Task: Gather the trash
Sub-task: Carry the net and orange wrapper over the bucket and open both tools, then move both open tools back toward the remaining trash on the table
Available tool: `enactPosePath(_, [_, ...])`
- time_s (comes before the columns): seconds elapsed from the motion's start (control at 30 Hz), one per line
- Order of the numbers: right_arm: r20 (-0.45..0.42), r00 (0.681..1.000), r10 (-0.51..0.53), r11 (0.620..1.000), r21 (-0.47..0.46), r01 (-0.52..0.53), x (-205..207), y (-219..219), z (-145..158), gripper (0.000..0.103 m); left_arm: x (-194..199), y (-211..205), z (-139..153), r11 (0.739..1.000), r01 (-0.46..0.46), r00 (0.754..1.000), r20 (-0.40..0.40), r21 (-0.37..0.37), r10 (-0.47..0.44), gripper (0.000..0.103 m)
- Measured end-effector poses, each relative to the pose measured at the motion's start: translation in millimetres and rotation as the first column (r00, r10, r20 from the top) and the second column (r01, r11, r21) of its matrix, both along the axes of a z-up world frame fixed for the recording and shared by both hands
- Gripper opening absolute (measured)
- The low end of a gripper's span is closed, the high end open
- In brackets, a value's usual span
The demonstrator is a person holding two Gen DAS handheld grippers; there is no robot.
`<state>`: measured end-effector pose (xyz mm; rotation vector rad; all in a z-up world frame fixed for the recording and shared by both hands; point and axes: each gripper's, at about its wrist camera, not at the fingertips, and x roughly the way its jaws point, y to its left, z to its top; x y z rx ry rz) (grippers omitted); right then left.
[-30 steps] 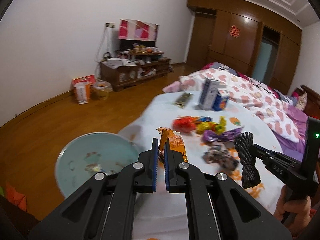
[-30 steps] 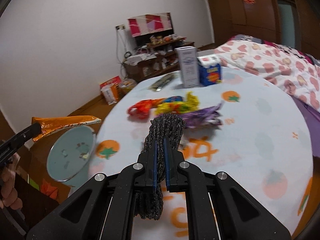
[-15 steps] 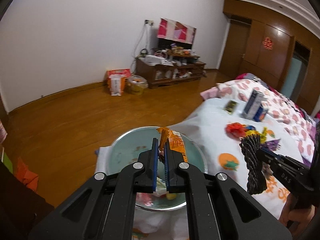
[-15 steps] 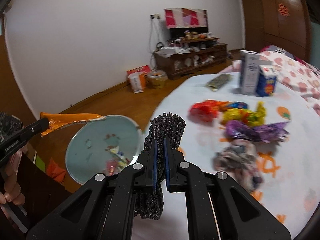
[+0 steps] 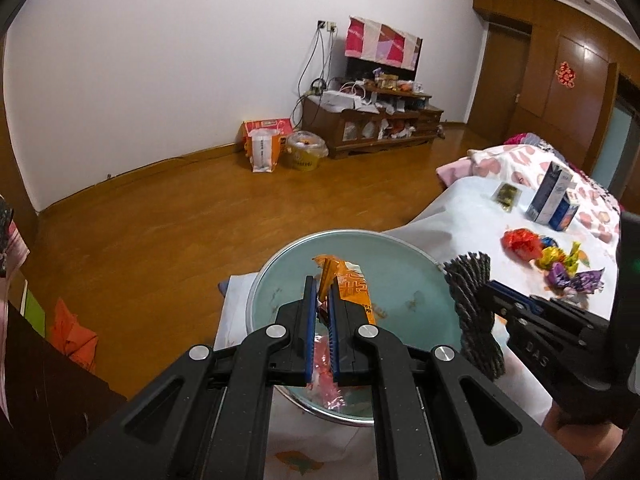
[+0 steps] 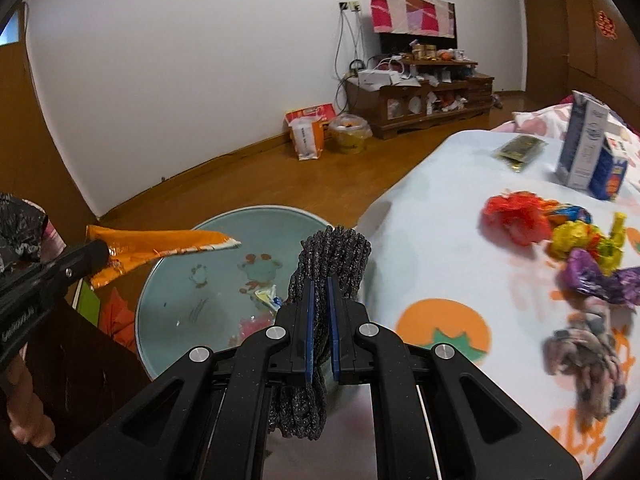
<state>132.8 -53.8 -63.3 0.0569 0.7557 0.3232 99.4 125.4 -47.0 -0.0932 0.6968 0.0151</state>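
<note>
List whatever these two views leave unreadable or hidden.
- Basin, left wrist view: near rim and contents hidden behind the left gripper and its orange wrapper.
- Black bundle, right wrist view: lower part hidden by the right gripper.
- Grey wad, right wrist view: blurred; material unclear.
- Carton, left wrist view: print too small.

Round table [image 6: 460, 240] covered with a white cloth printed with orange fruit motifs. On the cloth: crumpled red wrapper [image 6: 514, 218], yellow foil wrapper [image 6: 580, 240], purple foil wrapper [image 6: 592, 276], grey-pink crumpled wad [image 6: 588, 356], flat dark-green sachet [image 6: 520, 152], tall white-and-blue carton [image 6: 582, 140] touching a smaller blue carton [image 6: 610, 168]. Wooden floor [image 5: 200, 220] carries a low wooden cabinet [image 5: 372, 126].
</note>
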Motion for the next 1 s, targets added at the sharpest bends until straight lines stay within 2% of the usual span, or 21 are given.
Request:
enactPosePath(0.13, [-0.024, 0.999, 0.041, 0.999, 0.007, -0.041, 9.0, 11.4, -8.4, 0.010, 5.1, 4.2, -8.4, 1.000, -0.020, 0.999, -0.027, 0.006, 0.020, 0.006])
enactPosePath(0.17, [-0.033, 0.998, 0.053, 0.999, 0.015, -0.053, 11.6, 13.6, -11.4, 0.021, 5.5, 4.3, -10.0, 1.000, -0.025, 0.999, -0.033, 0.008, 0.026, 0.006])
enactPosePath(0.2, [-0.037, 0.998, 0.058, 0.998, 0.019, -0.058, 13.1, 15.1, -13.3, 0.038, 5.6, 5.5, -11.0, 0.999, -0.033, 0.999, -0.039, 0.011, 0.033, 0.008])
enactPosePath(0.27, [-0.030, 0.998, 0.051, 0.999, 0.016, -0.050, 13.7, 14.3, -13.8, 0.045, 6.2, 8.2, -13.5, 0.999, -0.049, 0.998, -0.048, 0.015, 0.049, 0.009])
enactPosePath(0.33, [-0.031, 0.998, 0.048, 0.999, 0.013, -0.047, 14.1, 12.0, -14.2, 0.046, 6.7, 10.0, -14.2, 0.998, -0.061, 0.997, -0.053, 0.018, 0.062, 0.021])
enactPosePath(0.47, [-0.035, 0.999, 0.025, 1.000, 0.013, -0.024, 13.1, 4.4, -14.0, 0.046, 5.0, 12.4, -14.1, 0.996, -0.079, 0.995, -0.054, 0.027, 0.081, 0.030])
enactPosePath(0.53, [-0.035, 0.999, 0.010, 1.000, 0.014, -0.010, 12.9, 2.0, -13.3, 0.050, 3.2, 13.4, -13.0, 0.996, -0.089, 0.994, -0.054, 0.028, 0.090, 0.045])
enactPosePath(0.67, [-0.032, 0.999, -0.026, 1.000, 0.010, 0.026, 5.6, -11.4, -9.5, 0.053, 1.5, 12.0, -10.2, 0.995, -0.099, 0.994, -0.048, 0.031, 0.101, 0.055])
enactPosePath(0.7, [-0.025, 0.999, -0.040, 0.999, 0.006, 0.040, 1.7, -17.2, -7.3, 0.053, 1.2, 11.8, -9.8, 0.994, -0.105, 0.993, -0.048, 0.033, 0.106, 0.061])
enactPosePath(0.77, [-0.020, 0.998, -0.058, 0.998, 0.008, 0.058, -4.2, -27.9, -4.2, 0.053, 1.6, 9.1, -10.5, 0.993, -0.113, 0.992, -0.053, 0.035, 0.114, 0.066])
enactPosePath(0.83, [-0.016, 0.996, -0.082, 0.997, 0.008, 0.083, -8.3, -39.4, -3.2, 0.053, 0.7, 5.7, -10.7, 0.993, -0.114, 0.991, -0.060, 0.035, 0.116, 0.076])
enactPosePath(1.0, [-0.001, 0.985, -0.171, 0.985, 0.030, 0.171, -24.5, -78.4, 3.0, 0.054, -3.5, -8.3, -7.0, 0.993, -0.099, 0.993, -0.054, 0.058, 0.102, 0.084])
